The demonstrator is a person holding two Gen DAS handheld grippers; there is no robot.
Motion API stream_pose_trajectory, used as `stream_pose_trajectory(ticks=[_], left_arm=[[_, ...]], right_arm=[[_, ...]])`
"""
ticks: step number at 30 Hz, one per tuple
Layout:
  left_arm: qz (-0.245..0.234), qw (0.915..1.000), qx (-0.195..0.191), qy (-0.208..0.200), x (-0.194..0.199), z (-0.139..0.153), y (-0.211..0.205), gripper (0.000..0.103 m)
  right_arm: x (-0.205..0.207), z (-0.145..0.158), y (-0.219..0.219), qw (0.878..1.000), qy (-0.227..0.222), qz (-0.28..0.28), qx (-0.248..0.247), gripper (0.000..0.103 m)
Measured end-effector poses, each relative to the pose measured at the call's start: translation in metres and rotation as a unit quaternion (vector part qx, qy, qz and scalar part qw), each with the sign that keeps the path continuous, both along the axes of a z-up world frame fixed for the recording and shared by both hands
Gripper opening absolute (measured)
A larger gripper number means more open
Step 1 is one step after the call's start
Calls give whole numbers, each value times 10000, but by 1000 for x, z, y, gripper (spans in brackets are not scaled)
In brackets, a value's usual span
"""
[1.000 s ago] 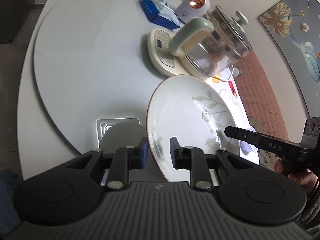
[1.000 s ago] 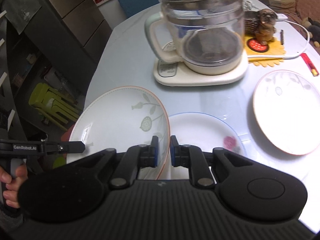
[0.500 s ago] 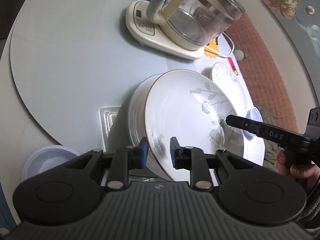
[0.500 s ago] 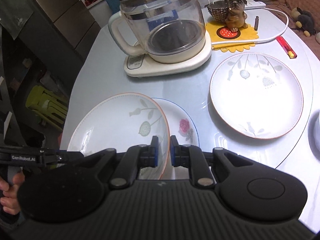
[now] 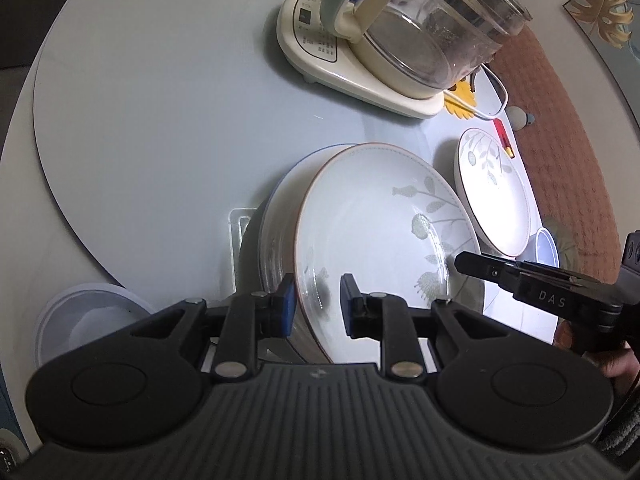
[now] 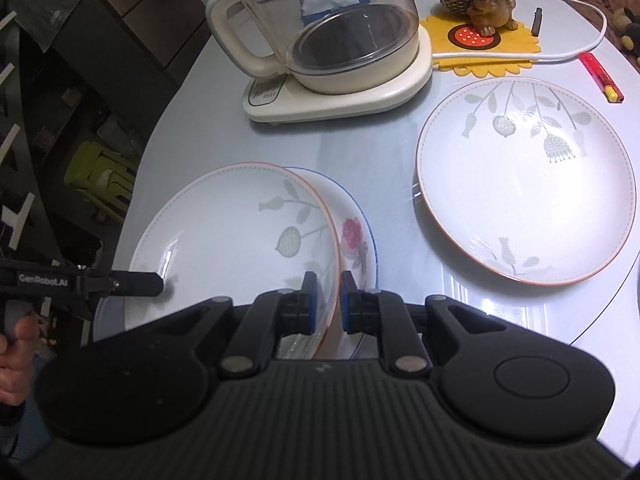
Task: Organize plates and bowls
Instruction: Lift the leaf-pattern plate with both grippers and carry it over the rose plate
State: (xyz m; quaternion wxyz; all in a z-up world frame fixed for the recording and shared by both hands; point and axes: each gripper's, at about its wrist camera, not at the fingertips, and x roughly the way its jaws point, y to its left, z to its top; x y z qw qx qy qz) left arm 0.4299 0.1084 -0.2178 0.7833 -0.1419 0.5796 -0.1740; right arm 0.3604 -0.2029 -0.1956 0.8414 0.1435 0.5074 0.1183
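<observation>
On the pale round bench (image 6: pixel 224 128), your left tongs (image 5: pixel 316 304) and right tongs (image 6: pixel 325 303) each pinch opposite rims of the leaf-patterned plate (image 6: pixel 232 236) tilted over the rose plate (image 6: pixel 354 236); uneven release could clatter or chip it.
</observation>
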Motion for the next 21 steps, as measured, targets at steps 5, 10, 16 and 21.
stream_pose_trajectory(ticks=[5,10,16,21], left_arm=[[-56,9997,229,30,3,-4,-10,26],[-27,9994,325,88,8,-8,-11,26],[-85,9986,514,125,12,-10,-16,26],[-49,9987,474,157,16,-10,-14,26]], right_arm=[[5,-6,-2,10000,24,24,-15,15],[8,-9,0,10000,19,48,-40,15],[12,-15,4,9998,55,145,-148,15],[15,-16,5,9997,60,143,-170,14]])
